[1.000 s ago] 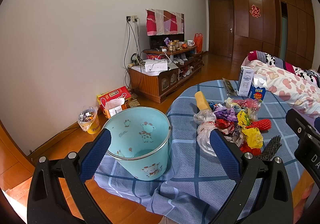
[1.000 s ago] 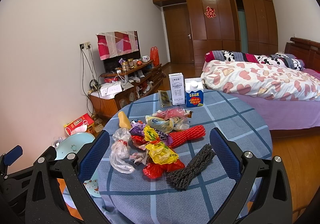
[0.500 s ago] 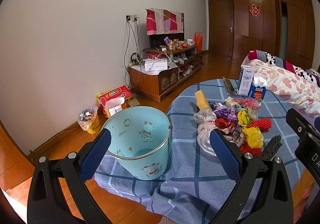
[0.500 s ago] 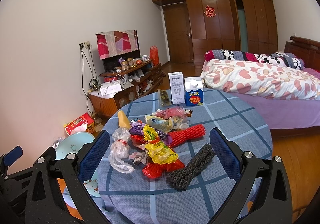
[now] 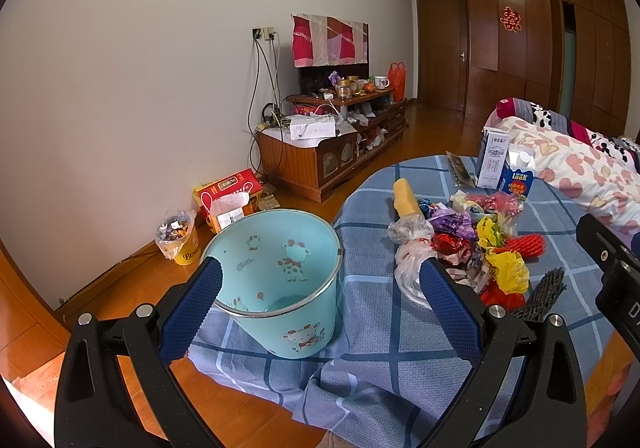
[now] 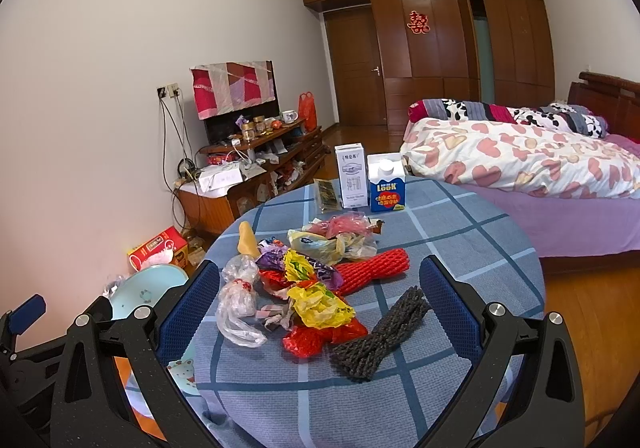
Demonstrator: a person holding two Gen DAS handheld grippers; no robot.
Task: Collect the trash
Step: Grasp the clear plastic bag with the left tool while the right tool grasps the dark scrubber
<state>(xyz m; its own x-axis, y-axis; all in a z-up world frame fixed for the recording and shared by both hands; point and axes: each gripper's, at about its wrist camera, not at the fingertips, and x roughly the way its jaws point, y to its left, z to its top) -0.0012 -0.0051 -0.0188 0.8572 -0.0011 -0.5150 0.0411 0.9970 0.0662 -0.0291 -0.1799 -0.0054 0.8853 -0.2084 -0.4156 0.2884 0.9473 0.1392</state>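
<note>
My left gripper (image 5: pixel 318 288) spread wide, empty, hanging over light-blue bucket (image 5: pixel 280 280) at lower centre of left view. My right gripper (image 6: pixel 320 296) likewise agape, nothing held. Trash pile (image 6: pixel 304 280) mid-frame on checked tablecloth (image 6: pixel 460 248); 2 cartons (image 6: pixel 370 184) stand behind. Black mesh strip (image 6: pixel 380 334), possibly foam netting, nearest right finger.

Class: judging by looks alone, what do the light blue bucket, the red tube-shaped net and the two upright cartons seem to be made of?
Light blue bucket: probably smooth plastic with printed cartoons; its shiny rim band looks metallic.
Red tube-shaped net: likely soft foam mesh, given its matte, ribbed lattice surface.
Two upright cartons: coated printed paperboard, judging by the folded edges; one has a white cap.
</note>
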